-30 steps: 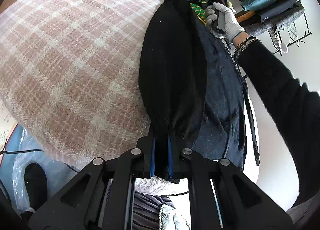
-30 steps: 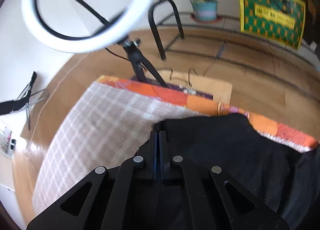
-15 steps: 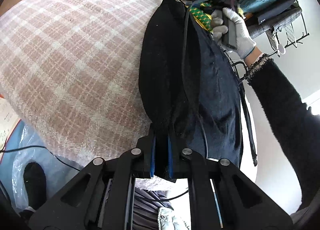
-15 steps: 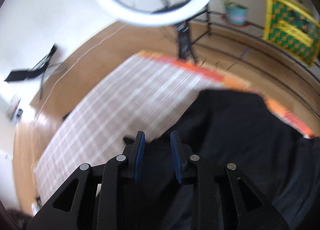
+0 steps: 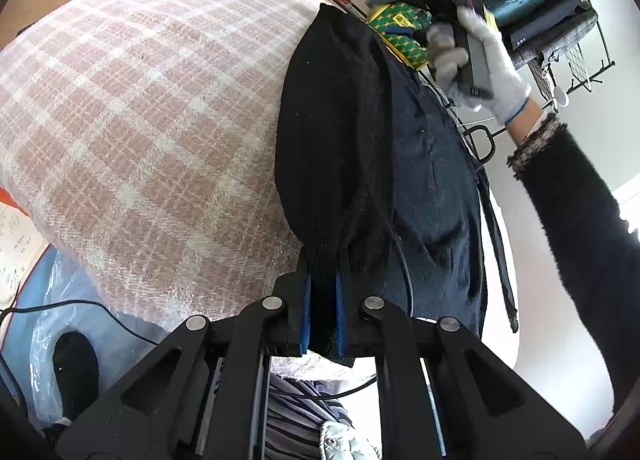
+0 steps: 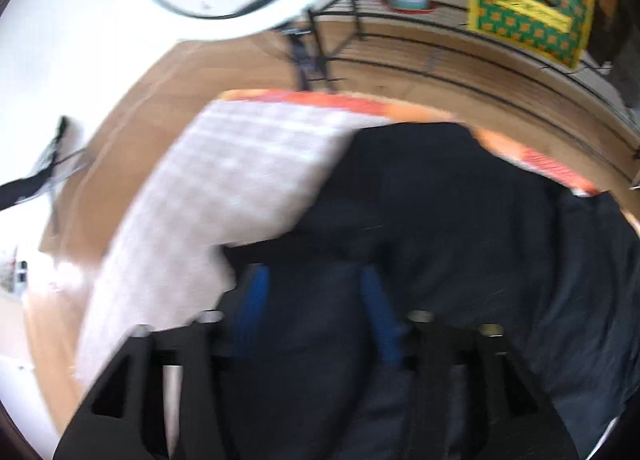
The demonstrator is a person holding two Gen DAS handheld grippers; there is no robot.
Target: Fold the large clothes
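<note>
Pinching the ribbed hem of the black garment [image 5: 332, 132], the left gripper [image 5: 323, 312] is holding it stretched ahead over the checked blanket [image 5: 152, 120]; the right gripper [image 6: 316, 312] is hanging spread above it, its jaws just opened, nothing between them.

Dark garment [image 5: 344, 132] on plaid blanket [image 5: 152, 108]

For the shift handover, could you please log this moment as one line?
left tongs: shut on black garment | right tongs: open, just released, above garment | surface: plaid blanket
</note>
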